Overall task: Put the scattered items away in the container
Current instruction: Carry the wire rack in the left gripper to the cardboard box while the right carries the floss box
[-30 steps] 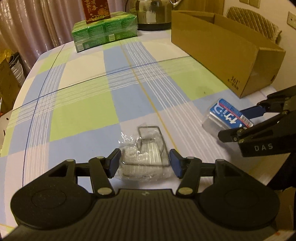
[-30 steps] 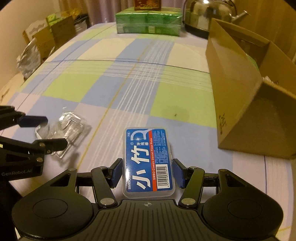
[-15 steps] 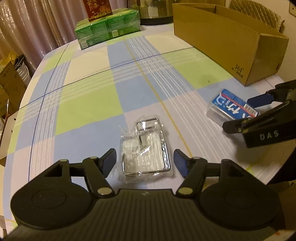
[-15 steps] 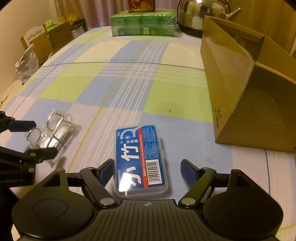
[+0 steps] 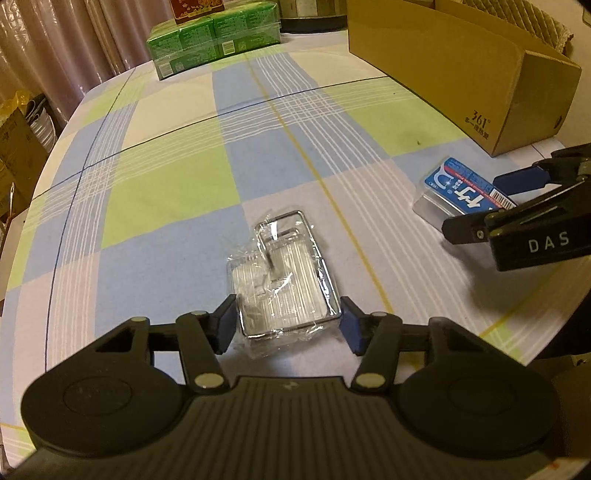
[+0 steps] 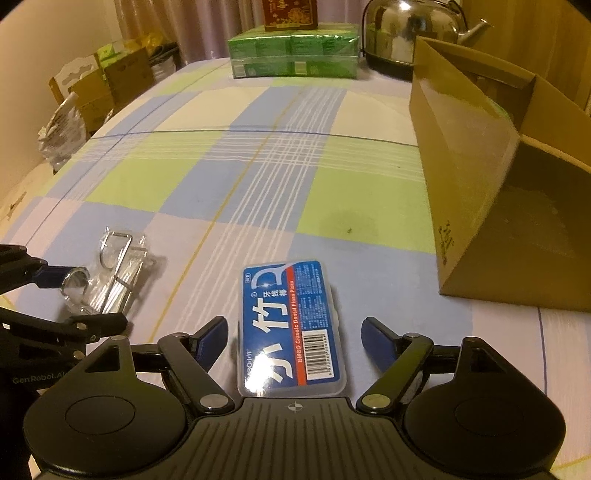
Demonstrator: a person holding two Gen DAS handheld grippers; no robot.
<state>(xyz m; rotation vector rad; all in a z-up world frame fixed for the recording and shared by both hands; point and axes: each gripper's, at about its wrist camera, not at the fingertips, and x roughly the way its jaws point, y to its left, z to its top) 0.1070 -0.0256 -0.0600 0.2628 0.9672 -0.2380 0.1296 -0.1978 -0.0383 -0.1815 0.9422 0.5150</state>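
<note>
A chrome wire rack sealed in clear plastic [image 5: 284, 284] lies on the checked tablecloth between the fingers of my left gripper [image 5: 288, 321]. Its jaws are closing and both blue pads meet the packet's sides. A blue dental floss box [image 6: 291, 328] lies flat between the fingers of my right gripper [image 6: 295, 339], which is open with a gap on each side. The open cardboard box [image 6: 480, 177] stands on the table to the right. In the left wrist view the floss box [image 5: 461, 192] and right gripper [image 5: 480, 205] show at right.
At the table's far end a green shrink-wrapped pack [image 5: 214, 44] carries a red box [image 6: 291, 14], beside a steel kettle [image 6: 406, 29]. Cartons and bags [image 6: 110, 81] stand off the table's left edge. The cloth [image 6: 295, 177] stretches between me and them.
The left jaws spread, left the wire rack packet lying on the cloth, then narrowed onto it again. The right jaws spread away from the floss box and stayed wide.
</note>
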